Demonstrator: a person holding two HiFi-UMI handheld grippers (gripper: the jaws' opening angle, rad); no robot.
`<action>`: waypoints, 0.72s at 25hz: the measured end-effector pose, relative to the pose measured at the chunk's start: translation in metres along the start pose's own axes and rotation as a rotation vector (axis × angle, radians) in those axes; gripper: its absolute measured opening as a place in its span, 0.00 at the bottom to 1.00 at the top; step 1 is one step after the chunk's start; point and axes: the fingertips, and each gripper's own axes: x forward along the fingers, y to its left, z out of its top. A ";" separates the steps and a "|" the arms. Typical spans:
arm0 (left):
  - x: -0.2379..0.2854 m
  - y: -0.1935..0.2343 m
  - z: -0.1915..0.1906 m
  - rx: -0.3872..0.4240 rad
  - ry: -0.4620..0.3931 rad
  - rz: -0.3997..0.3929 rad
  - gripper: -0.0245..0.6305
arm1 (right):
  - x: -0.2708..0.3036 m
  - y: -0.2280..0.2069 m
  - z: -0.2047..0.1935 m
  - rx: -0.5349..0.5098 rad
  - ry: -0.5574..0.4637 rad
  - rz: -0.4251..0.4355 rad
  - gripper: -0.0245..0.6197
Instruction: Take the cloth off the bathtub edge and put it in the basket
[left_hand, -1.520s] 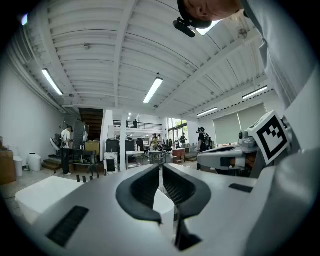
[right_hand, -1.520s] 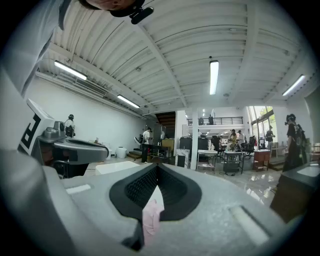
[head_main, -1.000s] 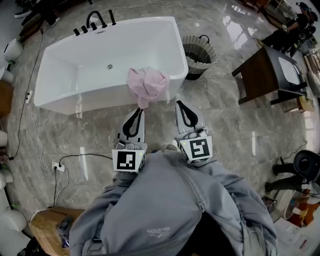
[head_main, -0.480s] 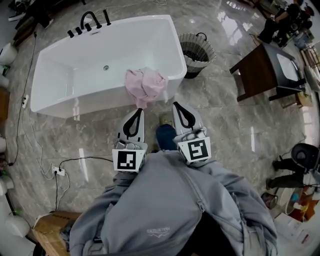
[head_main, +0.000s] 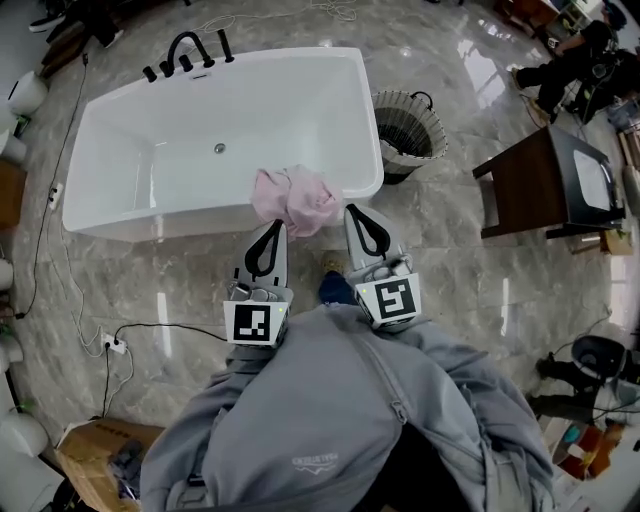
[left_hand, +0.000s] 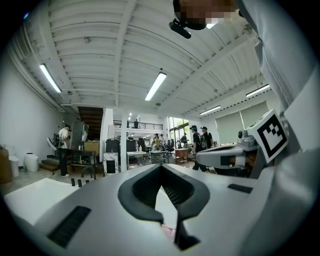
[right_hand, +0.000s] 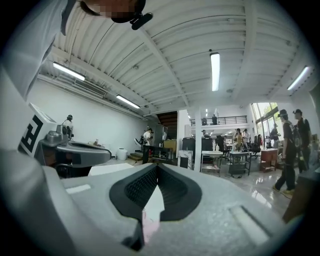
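Both grippers point level toward the bathtub (head_main: 130, 120). The left gripper (head_main: 274, 228) has its jaws pressed together with nothing between the pads. The right gripper (head_main: 357, 211) is the same, closed and empty.

The pink cloth (head_main: 293, 197) lies bunched over the tub's near rim, toward the right end. We see the left gripper's tip just near of the cloth's lower edge. The right gripper's tip sits close beside the cloth's right edge. We cannot tell whether either tip touches it.

A sliver of pink shows through the gap behind the closed tips in both gripper views.

The basket (head_main: 408, 122) stands on the marble floor (head_main: 450, 260), just right of the tub's right end and apart from the cloth.
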 end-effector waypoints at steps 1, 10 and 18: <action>0.011 0.004 0.001 -0.002 -0.002 0.013 0.05 | 0.011 -0.007 0.001 -0.005 -0.009 0.022 0.04; 0.081 0.025 -0.012 -0.039 0.025 0.089 0.05 | 0.075 -0.035 -0.035 -0.002 0.086 0.257 0.11; 0.104 0.036 -0.038 -0.050 0.107 0.089 0.27 | 0.100 -0.045 -0.072 0.071 0.185 0.399 0.41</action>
